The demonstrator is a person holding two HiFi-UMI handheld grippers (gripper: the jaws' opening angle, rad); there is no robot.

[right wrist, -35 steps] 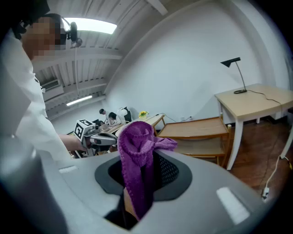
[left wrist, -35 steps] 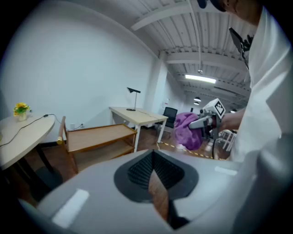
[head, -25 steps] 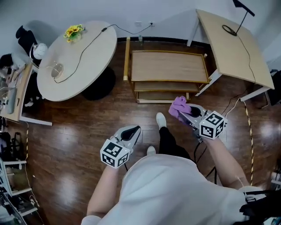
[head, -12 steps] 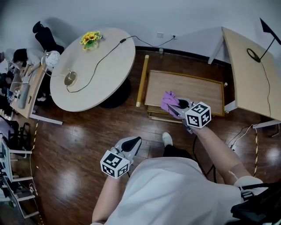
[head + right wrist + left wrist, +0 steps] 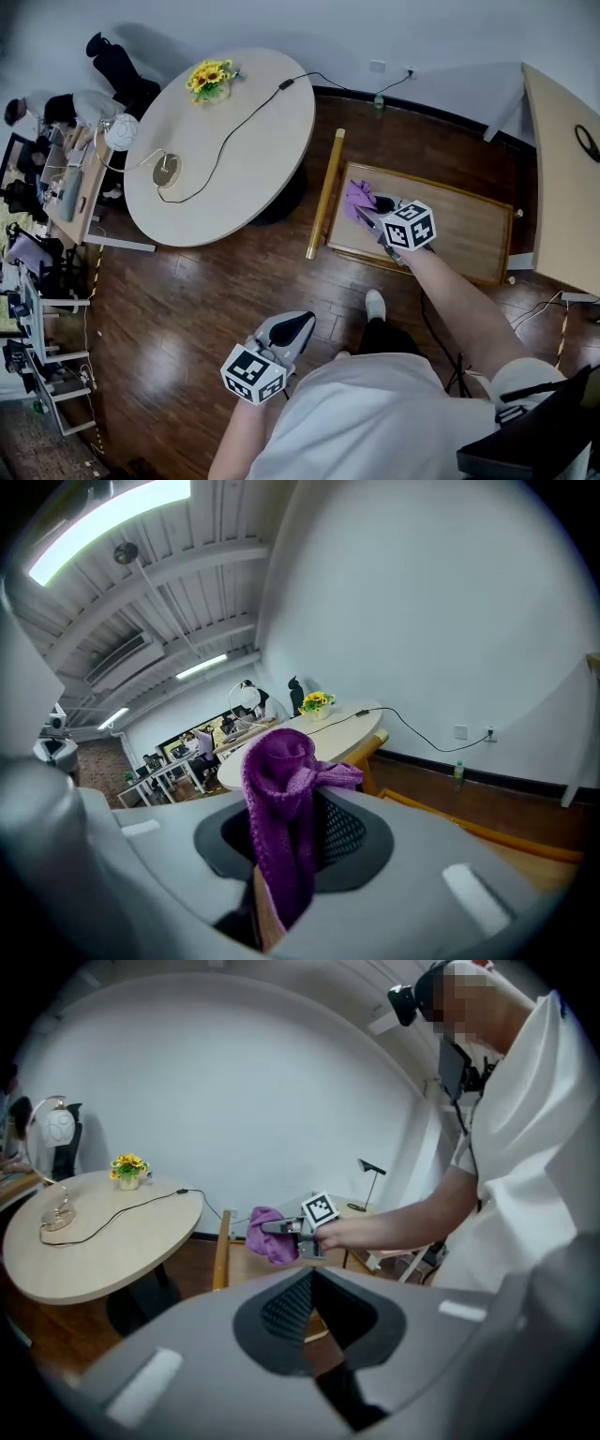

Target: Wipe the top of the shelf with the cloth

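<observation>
The low wooden shelf stands on the dark floor right of the round table. A purple cloth hangs over the left end of its top, pinched in my right gripper, which is shut on it. In the right gripper view the cloth bunches up between the jaws. The left gripper view shows the cloth held above the shelf. My left gripper is shut and holds nothing, low by my body over the floor.
A round beige table with yellow flowers, a cable and a small lamp stands left of the shelf. A slanted desk is at the right edge. A bottle sits by the wall. Cluttered desks and a person are at far left.
My right gripper has carried the cloth forward from above the floor to over the shelf top's left end. I have stepped closer to the shelf. The left gripper stayed low.
</observation>
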